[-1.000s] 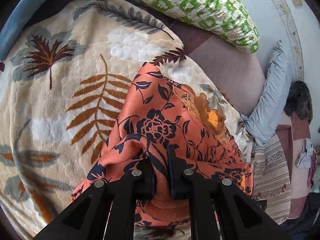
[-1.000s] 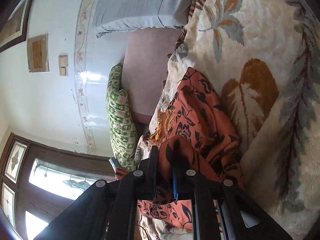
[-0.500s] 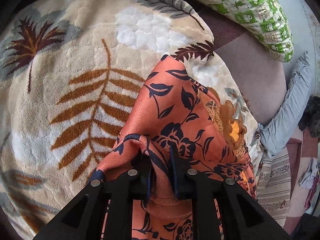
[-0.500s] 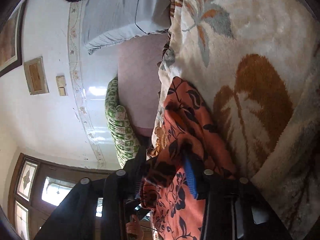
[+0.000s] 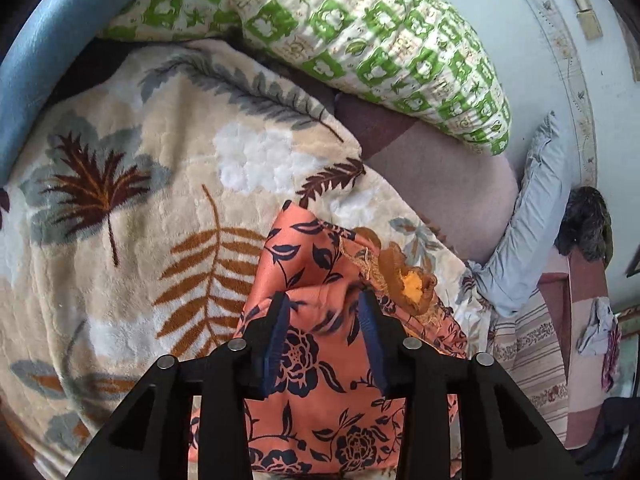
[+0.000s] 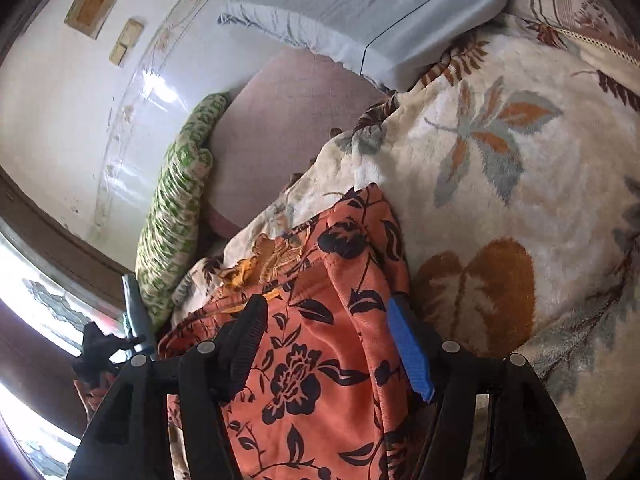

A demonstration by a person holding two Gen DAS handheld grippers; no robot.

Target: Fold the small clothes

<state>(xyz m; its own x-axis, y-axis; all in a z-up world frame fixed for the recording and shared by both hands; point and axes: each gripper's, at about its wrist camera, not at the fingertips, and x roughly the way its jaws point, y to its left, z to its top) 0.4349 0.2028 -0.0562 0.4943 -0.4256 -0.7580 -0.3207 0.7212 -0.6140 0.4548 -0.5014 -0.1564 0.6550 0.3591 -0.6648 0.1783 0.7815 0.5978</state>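
Lying low and centre in both wrist views, the orange floral garment (image 5: 320, 364) rests on the leaf-patterned blanket (image 5: 132, 208), doubled into a narrow strip with its embroidered yellow trim (image 5: 404, 276) showing at the right edge. The left gripper (image 5: 324, 312) has its jaws spread apart with cloth between them but no visible pinch; the right gripper (image 6: 324, 320) is likewise wide open, hovering above the fabric and holding nothing. Judging by the layered edge, one fold looks laid down and let go. What seems left is a further crosswise fold and some smoothing. A green patterned pillow (image 5: 360, 36) sits at the upper right.
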